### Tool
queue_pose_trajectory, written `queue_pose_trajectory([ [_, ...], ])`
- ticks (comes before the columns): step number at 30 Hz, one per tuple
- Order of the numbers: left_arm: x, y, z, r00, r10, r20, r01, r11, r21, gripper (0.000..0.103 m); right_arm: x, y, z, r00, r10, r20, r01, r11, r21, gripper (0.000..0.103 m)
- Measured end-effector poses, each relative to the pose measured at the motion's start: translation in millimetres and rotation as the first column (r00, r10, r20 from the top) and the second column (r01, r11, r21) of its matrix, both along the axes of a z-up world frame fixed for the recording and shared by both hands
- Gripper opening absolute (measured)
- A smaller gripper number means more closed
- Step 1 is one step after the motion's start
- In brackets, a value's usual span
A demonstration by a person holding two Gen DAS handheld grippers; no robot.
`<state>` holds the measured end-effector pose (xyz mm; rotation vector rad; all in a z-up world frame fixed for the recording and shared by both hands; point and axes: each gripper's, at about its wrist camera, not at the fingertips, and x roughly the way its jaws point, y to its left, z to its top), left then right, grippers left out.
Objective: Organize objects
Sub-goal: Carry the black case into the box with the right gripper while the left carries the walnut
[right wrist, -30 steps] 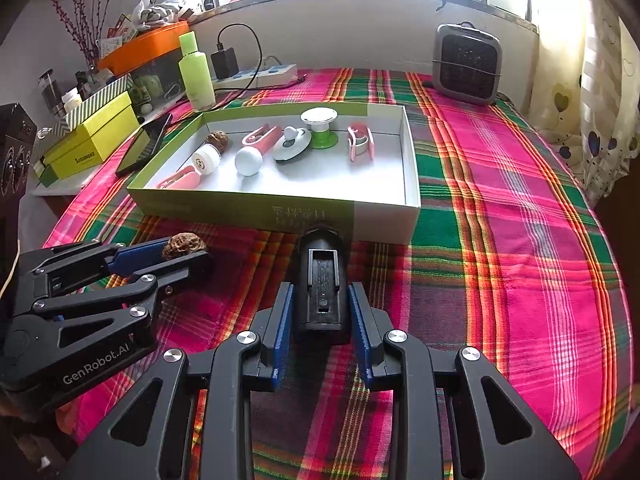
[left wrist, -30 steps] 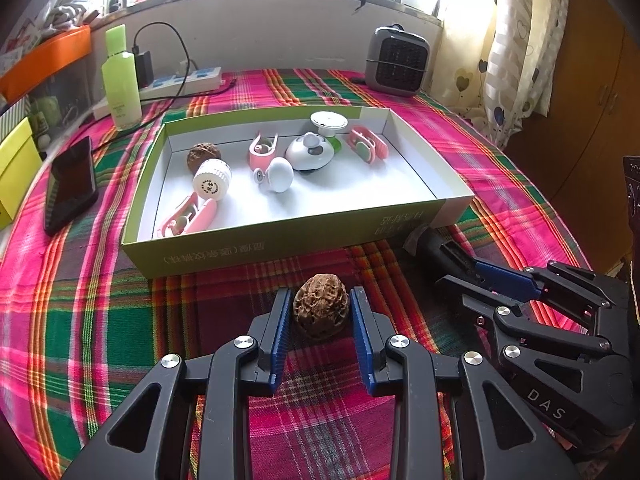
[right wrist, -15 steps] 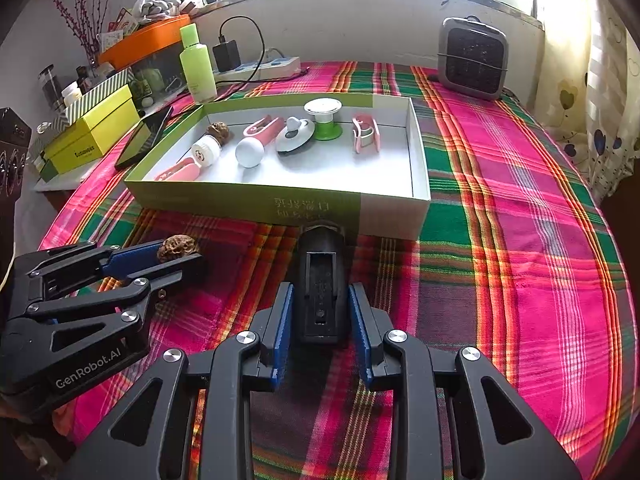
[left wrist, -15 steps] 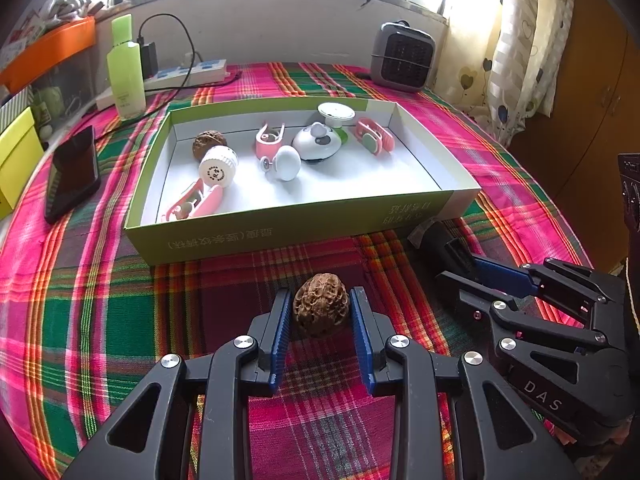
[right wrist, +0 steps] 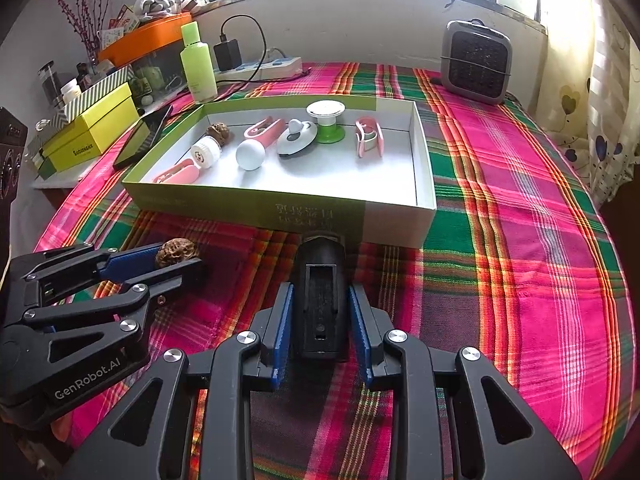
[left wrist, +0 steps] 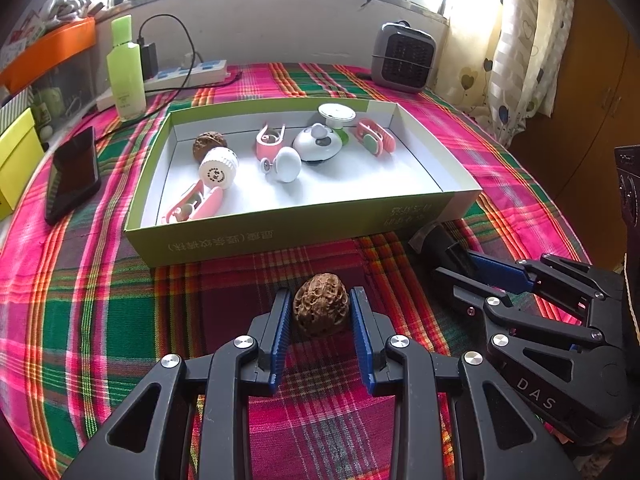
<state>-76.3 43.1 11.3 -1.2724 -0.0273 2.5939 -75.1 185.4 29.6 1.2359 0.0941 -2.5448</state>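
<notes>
Right wrist: left claw (right wrist: 178, 262) half-hides walnut (right wrist: 176, 252).

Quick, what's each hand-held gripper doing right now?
Left hand-held gripper: shut on the walnut.
Right hand-held gripper: shut on the black device, in front of the box.

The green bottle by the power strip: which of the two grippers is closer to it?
Left. The green bottle stands beyond the box's far left corner. The left gripper, holding a walnut, sits on that side; the right gripper, around a black device, is farther right.
</notes>
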Motion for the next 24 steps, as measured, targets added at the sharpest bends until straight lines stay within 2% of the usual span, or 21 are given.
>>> queue_pose_trajectory([
  [16,0.2,-1.8,23.8,0.999,0.004,-0.044,-0.003,1.0,0.021,0.027,4.3,3.5,25.2,1.0,0.009,-0.024,-0.01,0.998,-0.061,0.029],
  [24,-10.1,0.8,36.3,0.998,-0.002,-0.058,0.004,0.999,0.034,0.027,-5.2,4.3,36.4,0.999,0.003,-0.043,-0.005,0.999,-0.053,0.029],
])
